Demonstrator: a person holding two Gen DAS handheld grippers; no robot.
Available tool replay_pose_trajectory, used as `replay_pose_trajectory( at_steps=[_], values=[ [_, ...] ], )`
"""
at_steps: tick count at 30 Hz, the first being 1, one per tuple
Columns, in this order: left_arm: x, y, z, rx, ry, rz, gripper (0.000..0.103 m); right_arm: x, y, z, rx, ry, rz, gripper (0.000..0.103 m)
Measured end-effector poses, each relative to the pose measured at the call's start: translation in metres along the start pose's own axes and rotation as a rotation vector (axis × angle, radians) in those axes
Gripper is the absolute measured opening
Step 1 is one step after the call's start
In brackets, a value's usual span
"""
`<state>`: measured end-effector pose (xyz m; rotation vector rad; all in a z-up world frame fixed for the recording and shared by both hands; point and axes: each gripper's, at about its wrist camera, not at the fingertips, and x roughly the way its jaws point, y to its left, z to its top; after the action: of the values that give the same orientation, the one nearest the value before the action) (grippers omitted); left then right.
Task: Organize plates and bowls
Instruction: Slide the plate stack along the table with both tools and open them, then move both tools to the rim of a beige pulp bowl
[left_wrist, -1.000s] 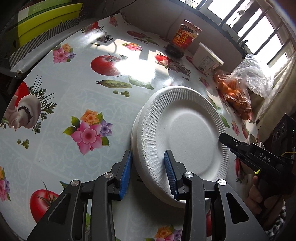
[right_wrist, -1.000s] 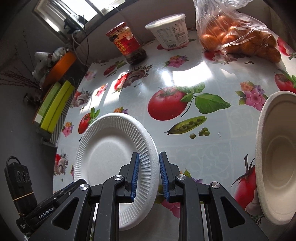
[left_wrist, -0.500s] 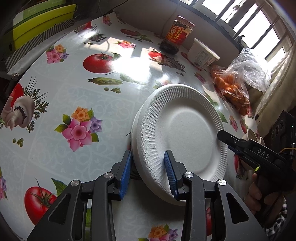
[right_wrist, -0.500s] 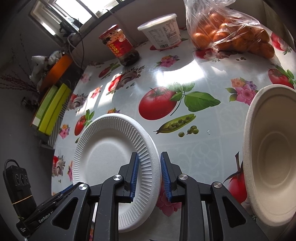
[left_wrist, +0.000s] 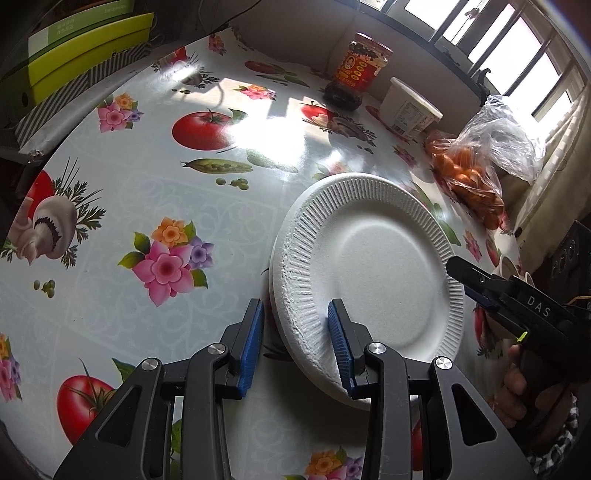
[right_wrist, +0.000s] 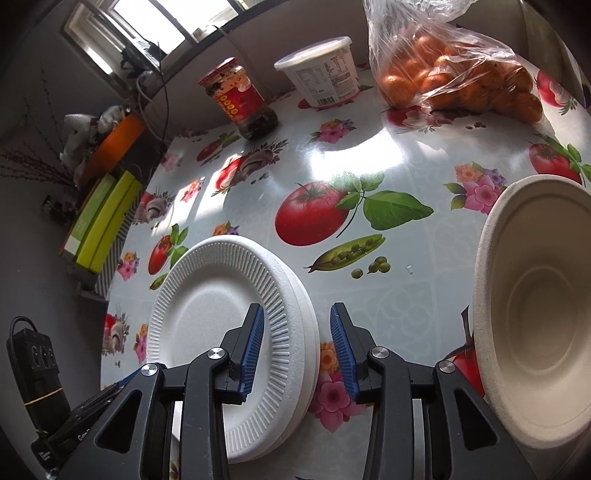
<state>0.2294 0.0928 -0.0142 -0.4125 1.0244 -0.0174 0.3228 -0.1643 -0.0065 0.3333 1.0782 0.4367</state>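
Observation:
A stack of white foam plates (left_wrist: 373, 266) lies on the patterned tablecloth; it also shows in the right wrist view (right_wrist: 221, 325). My left gripper (left_wrist: 295, 343) is open, its jaws astride the stack's near rim without pinching it. My right gripper (right_wrist: 297, 349) is open, its jaws astride the opposite rim; it also shows at the right in the left wrist view (left_wrist: 476, 284). A beige paper bowl (right_wrist: 535, 317) stands on the table to the right of my right gripper.
At the table's far edge stand a red-labelled sauce jar (right_wrist: 240, 99), a white tub (right_wrist: 321, 75) and a plastic bag of oranges (right_wrist: 458, 70). Green boxes (left_wrist: 74, 51) lie beyond the left table edge. A black power strip (right_wrist: 33, 362) sits lower left.
My right gripper has opened from around the plate rim and the top plate now rests on the stack. The left gripper stays open at the near rim.

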Motion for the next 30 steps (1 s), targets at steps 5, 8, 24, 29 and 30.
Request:
replay_pose_trajectory(
  at_steps=[5,8,24,29,30],
  values=[
    [-0.004,-0.001,-0.002,0.004,-0.014,0.022,0.043,-0.001,0.0,-0.001,0.001,-0.003,0.002,0.038],
    [-0.01,-0.003,-0.003,0.016,-0.038,0.026,0.047,-0.005,0.001,-0.002,-0.004,-0.019,-0.001,0.042],
    [-0.042,-0.033,-0.021,0.112,-0.126,0.083,0.051,-0.053,0.014,-0.024,-0.102,-0.119,-0.052,0.049],
    [-0.056,-0.051,-0.032,0.162,-0.158,0.076,0.051,-0.076,0.009,-0.038,-0.109,-0.154,-0.082,0.05],
    [-0.058,-0.055,-0.035,0.17,-0.16,0.07,0.051,-0.08,0.008,-0.04,-0.112,-0.162,-0.091,0.05]
  ],
)
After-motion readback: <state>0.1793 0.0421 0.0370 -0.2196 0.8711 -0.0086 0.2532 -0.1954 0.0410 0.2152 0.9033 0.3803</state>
